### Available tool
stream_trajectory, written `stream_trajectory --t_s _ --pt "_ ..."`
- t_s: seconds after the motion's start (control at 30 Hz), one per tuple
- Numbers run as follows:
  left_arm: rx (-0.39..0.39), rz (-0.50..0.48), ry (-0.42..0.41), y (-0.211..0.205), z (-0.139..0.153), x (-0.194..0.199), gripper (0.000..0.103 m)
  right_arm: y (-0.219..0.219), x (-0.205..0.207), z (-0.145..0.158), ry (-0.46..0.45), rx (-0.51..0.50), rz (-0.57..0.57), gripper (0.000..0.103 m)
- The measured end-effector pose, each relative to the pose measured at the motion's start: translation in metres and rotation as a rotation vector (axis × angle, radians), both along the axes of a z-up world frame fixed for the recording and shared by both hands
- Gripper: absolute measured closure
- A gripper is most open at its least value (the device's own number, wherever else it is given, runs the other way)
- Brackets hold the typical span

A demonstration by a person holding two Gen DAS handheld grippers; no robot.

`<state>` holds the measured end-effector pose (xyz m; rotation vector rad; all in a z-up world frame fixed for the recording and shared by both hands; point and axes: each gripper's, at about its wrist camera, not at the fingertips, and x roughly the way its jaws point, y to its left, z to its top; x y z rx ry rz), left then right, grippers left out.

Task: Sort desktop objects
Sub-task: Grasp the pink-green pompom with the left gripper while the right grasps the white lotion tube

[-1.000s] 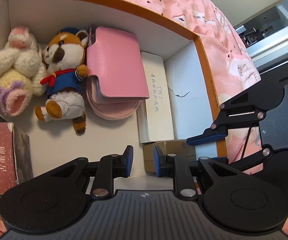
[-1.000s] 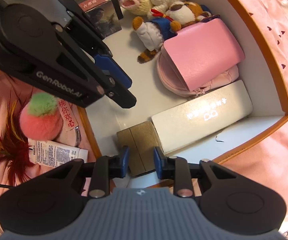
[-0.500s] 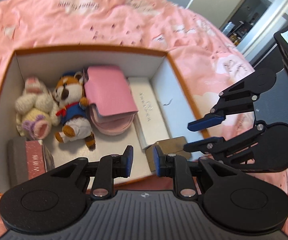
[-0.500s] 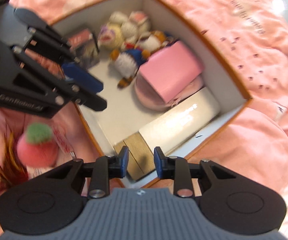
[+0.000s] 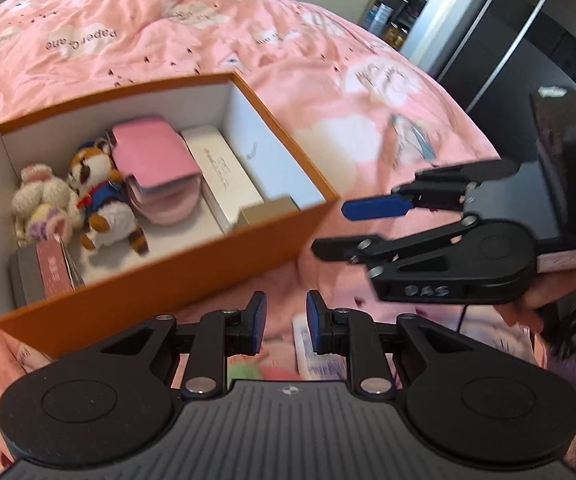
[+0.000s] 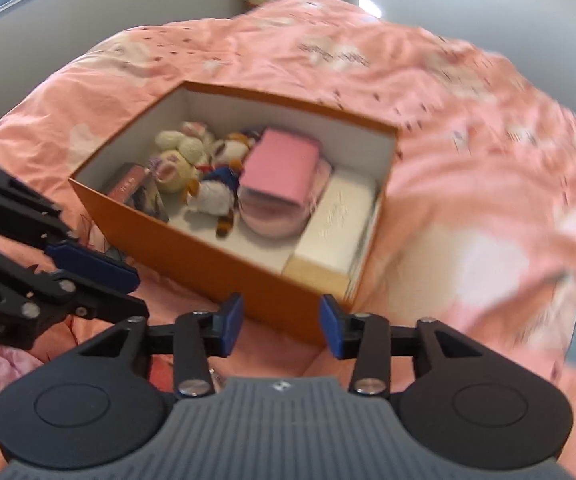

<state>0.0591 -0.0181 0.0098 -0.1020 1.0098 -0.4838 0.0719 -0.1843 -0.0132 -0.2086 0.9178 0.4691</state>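
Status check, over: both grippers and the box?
Left hand-held gripper open, empty. Right hand-held gripper open, empty. Orange box on the bedspread, toys inside. Nothing blocking it.

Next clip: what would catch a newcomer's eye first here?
The open orange box on the pink bedspread, packed with a pink wallet lying on a round pink pouch, two plush toys to its left and a white case along the right wall. Both tongs, left and right, hang empty outside the box.

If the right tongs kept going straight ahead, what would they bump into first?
Most likely the orange box: its near wall sits right ahead of the open, empty right tongs. How far off is hard to judge; aimed a little higher, they would pass over the wall toward the small tan box.
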Motion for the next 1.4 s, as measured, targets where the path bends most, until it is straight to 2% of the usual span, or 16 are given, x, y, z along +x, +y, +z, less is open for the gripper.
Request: stream_trajectory --t_s 0.07,0.23,0.3,0.37,0.5,0.7,0.83,1.03,1.13,1.17,1.27,1.4 --pt "0.015 -0.003 0.020 -0.001 -0.008 -0.006 0.079 0.001 -0.009 -0.014 0.057 0.012 -0.064 0.053" --pt "0.085 0.002 0.053 -0.003 -0.023 -0.020 0.078 0.004 -0.032 -0.037 0.127 0.036 -0.146 0.050" --pt "0.085 0.021 0.066 -0.001 -0.028 -0.025 0.061 0.003 -0.037 -0.046 0.165 0.044 -0.175 0.044" --pt "0.075 0.041 0.085 0.001 -0.034 -0.029 0.048 0.001 -0.043 -0.056 0.215 0.069 -0.194 0.043" --pt "0.077 0.060 0.141 -0.001 -0.048 -0.031 0.048 0.000 -0.053 -0.064 0.236 0.056 -0.198 0.043" --pt "0.133 0.008 0.181 -0.018 -0.069 -0.031 0.046 -0.014 -0.054 -0.070 0.259 0.095 -0.251 0.044" --pt "0.134 0.032 0.200 -0.018 -0.078 -0.029 0.045 -0.019 -0.054 -0.074 0.257 0.121 -0.266 0.044" --pt "0.132 0.053 0.267 -0.016 -0.090 -0.022 0.045 -0.016 -0.053 -0.077 0.249 0.093 -0.270 0.046" --pt "0.132 0.054 0.273 -0.016 -0.092 -0.022 0.045 -0.016 -0.053 -0.078 0.249 0.089 -0.273 0.046" --pt "0.144 0.055 0.275 -0.016 -0.093 -0.022 0.049 -0.016 -0.053 -0.078 0.250 0.093 -0.273 0.046" --pt "0.214 0.055 0.244 -0.023 -0.093 -0.025 0.053 -0.015 -0.053 -0.078 0.251 0.101 -0.256 0.041" --pt "0.279 0.080 0.183 -0.025 -0.084 -0.032 0.054 -0.011 -0.053 -0.078 0.253 0.085 -0.233 0.038"
